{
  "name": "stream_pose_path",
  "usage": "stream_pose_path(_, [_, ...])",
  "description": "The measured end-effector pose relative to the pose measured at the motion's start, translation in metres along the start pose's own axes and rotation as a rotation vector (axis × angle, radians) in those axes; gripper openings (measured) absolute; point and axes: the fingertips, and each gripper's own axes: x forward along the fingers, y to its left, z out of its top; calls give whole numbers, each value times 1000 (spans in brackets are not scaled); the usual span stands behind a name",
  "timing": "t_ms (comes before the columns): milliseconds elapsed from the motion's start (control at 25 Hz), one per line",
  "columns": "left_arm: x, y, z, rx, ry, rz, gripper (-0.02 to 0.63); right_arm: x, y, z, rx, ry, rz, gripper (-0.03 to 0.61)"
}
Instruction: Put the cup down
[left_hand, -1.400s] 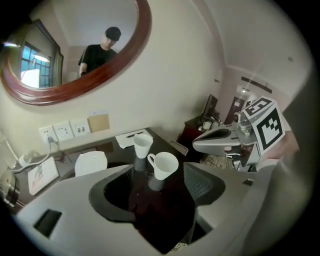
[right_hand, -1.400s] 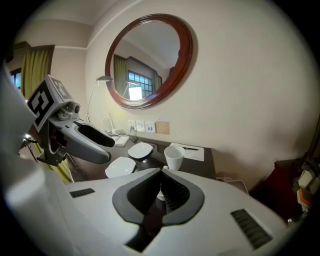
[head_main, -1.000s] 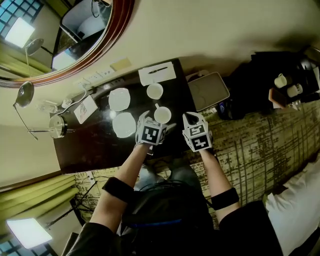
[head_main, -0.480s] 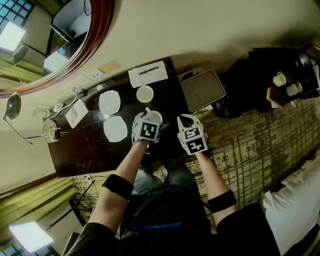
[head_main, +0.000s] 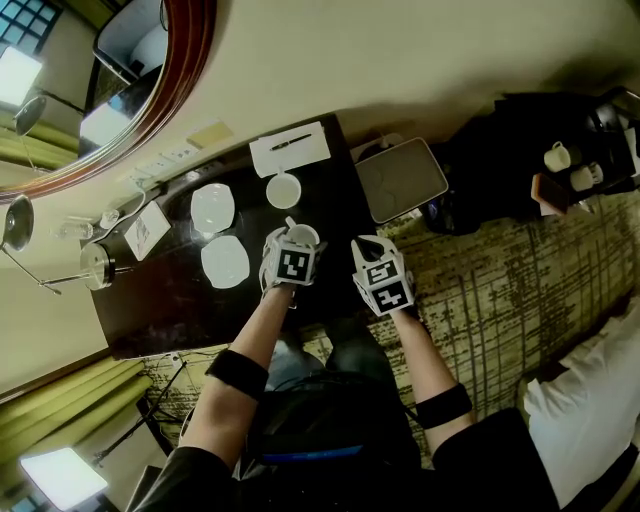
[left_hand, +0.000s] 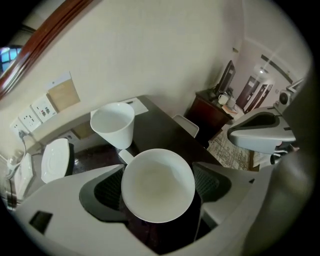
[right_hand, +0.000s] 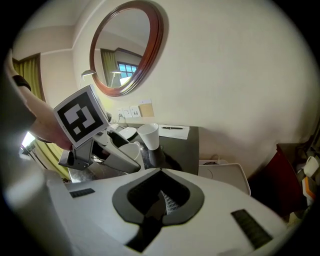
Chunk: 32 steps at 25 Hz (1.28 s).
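This looked like a hotel guest room — an oval mirror in a reddish wooden frame (right_hand: 127, 47) hung on the cream wall above a dark glossy writing desk (head_main: 170, 300). The desk was set with white porcelain cups (head_main: 283, 190), white saucers (head_main: 211, 206) and a white notepad with a black pen (head_main: 290, 150). Patterned olive carpet (head_main: 500, 290) and white bedding (head_main: 590, 400) lay beside it.

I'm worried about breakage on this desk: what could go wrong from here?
The left gripper's jaws have just been closing round the white cup; whether the pads press yet I cannot tell, so a half grip could let it slip. The second cup stands close behind, by the handle, and could get knocked over.
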Motion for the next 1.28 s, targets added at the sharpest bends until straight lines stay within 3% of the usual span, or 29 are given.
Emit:
stream_pose_path(360, [-10,9,-3,6,-37,-10,419,11,26,8,-42,16,51,3])
stream_pose_path(640, [-40,36,10,4,-103,-26,417,27,71,24,-99,23,134,3])
stream_pose_path(1080, [-94,153,5,-3,-122,38,417,68,183,74,-225,-3,279,3])
stream_pose_path(1280, [-106,199,13,57,-123,22,417,92,228,95,-264,-11,321,3])
